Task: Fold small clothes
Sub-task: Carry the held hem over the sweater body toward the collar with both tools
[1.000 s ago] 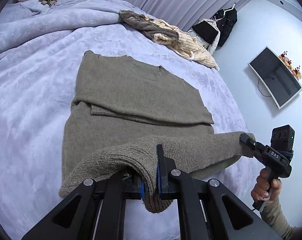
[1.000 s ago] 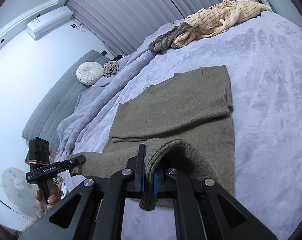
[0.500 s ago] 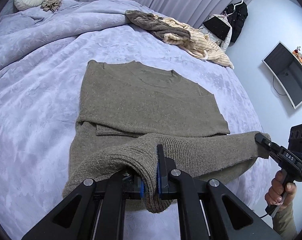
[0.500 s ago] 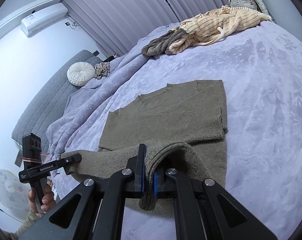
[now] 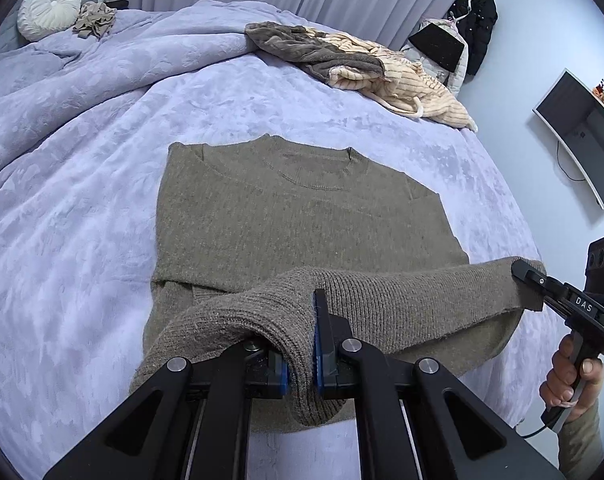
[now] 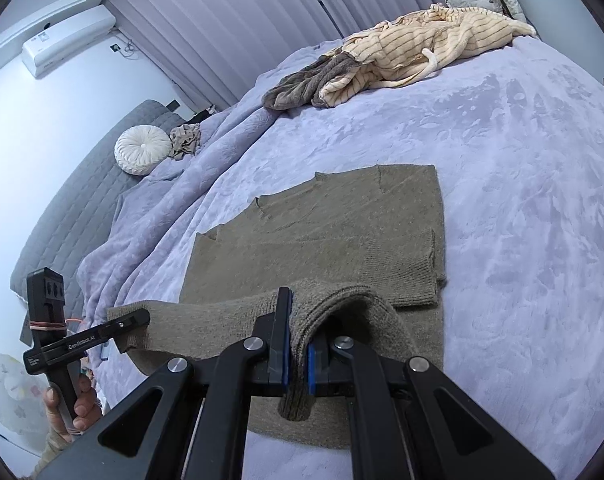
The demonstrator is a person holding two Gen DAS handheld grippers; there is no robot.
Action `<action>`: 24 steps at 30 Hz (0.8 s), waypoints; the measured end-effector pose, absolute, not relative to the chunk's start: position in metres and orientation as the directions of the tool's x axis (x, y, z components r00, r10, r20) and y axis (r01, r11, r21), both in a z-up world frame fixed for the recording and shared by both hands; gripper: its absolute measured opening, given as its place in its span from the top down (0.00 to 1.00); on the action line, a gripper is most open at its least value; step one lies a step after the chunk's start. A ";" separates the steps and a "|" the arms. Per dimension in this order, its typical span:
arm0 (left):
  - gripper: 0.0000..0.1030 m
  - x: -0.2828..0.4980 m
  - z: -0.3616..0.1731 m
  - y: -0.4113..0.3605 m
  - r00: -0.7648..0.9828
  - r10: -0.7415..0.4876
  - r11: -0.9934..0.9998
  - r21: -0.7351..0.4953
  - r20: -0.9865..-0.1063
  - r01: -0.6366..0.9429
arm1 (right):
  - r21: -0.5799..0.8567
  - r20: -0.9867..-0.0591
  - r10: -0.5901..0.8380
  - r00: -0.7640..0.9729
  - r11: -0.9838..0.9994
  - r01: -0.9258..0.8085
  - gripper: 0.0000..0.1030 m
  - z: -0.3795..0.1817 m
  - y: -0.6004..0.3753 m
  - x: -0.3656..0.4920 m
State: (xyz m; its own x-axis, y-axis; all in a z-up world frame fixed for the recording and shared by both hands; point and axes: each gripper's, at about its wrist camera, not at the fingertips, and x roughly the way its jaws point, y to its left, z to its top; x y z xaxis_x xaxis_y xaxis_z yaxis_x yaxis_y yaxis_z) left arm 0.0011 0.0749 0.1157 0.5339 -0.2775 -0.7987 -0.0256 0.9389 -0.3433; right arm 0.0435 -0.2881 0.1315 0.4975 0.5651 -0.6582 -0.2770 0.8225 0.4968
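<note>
An olive knit sweater lies flat on the lavender bedspread, collar at the far end and sleeves folded across its body. My left gripper is shut on the left corner of its ribbed bottom hem. My right gripper is shut on the other hem corner. Between them the hem hangs lifted and stretched, above the sweater's lower body. The right gripper shows at the right in the left wrist view. The left gripper shows at the left in the right wrist view, with the sweater beyond it.
A pile of cream striped and grey-brown clothes lies at the far side of the bed. A round white cushion rests against the grey headboard. A screen hangs on the wall past the bed's right edge.
Both grippers have carried the raised hem forward over the sweater toward its collar. The hem now covers more of the lower body and the folded sleeve edge.
</note>
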 end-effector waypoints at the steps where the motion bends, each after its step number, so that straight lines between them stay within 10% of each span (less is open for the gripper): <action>1: 0.91 0.004 0.116 0.075 0.534 -0.276 0.939 -0.342 -0.799 -0.025 | 0.493 -0.660 0.563 0.498 0.824 -0.278 0.94 0.132 -0.287 0.046; 24: 0.91 0.079 0.110 0.087 0.514 -0.269 0.938 -0.342 -0.815 -0.051 | 0.471 -0.696 0.526 0.490 0.848 -0.241 0.94 0.131 -0.262 0.121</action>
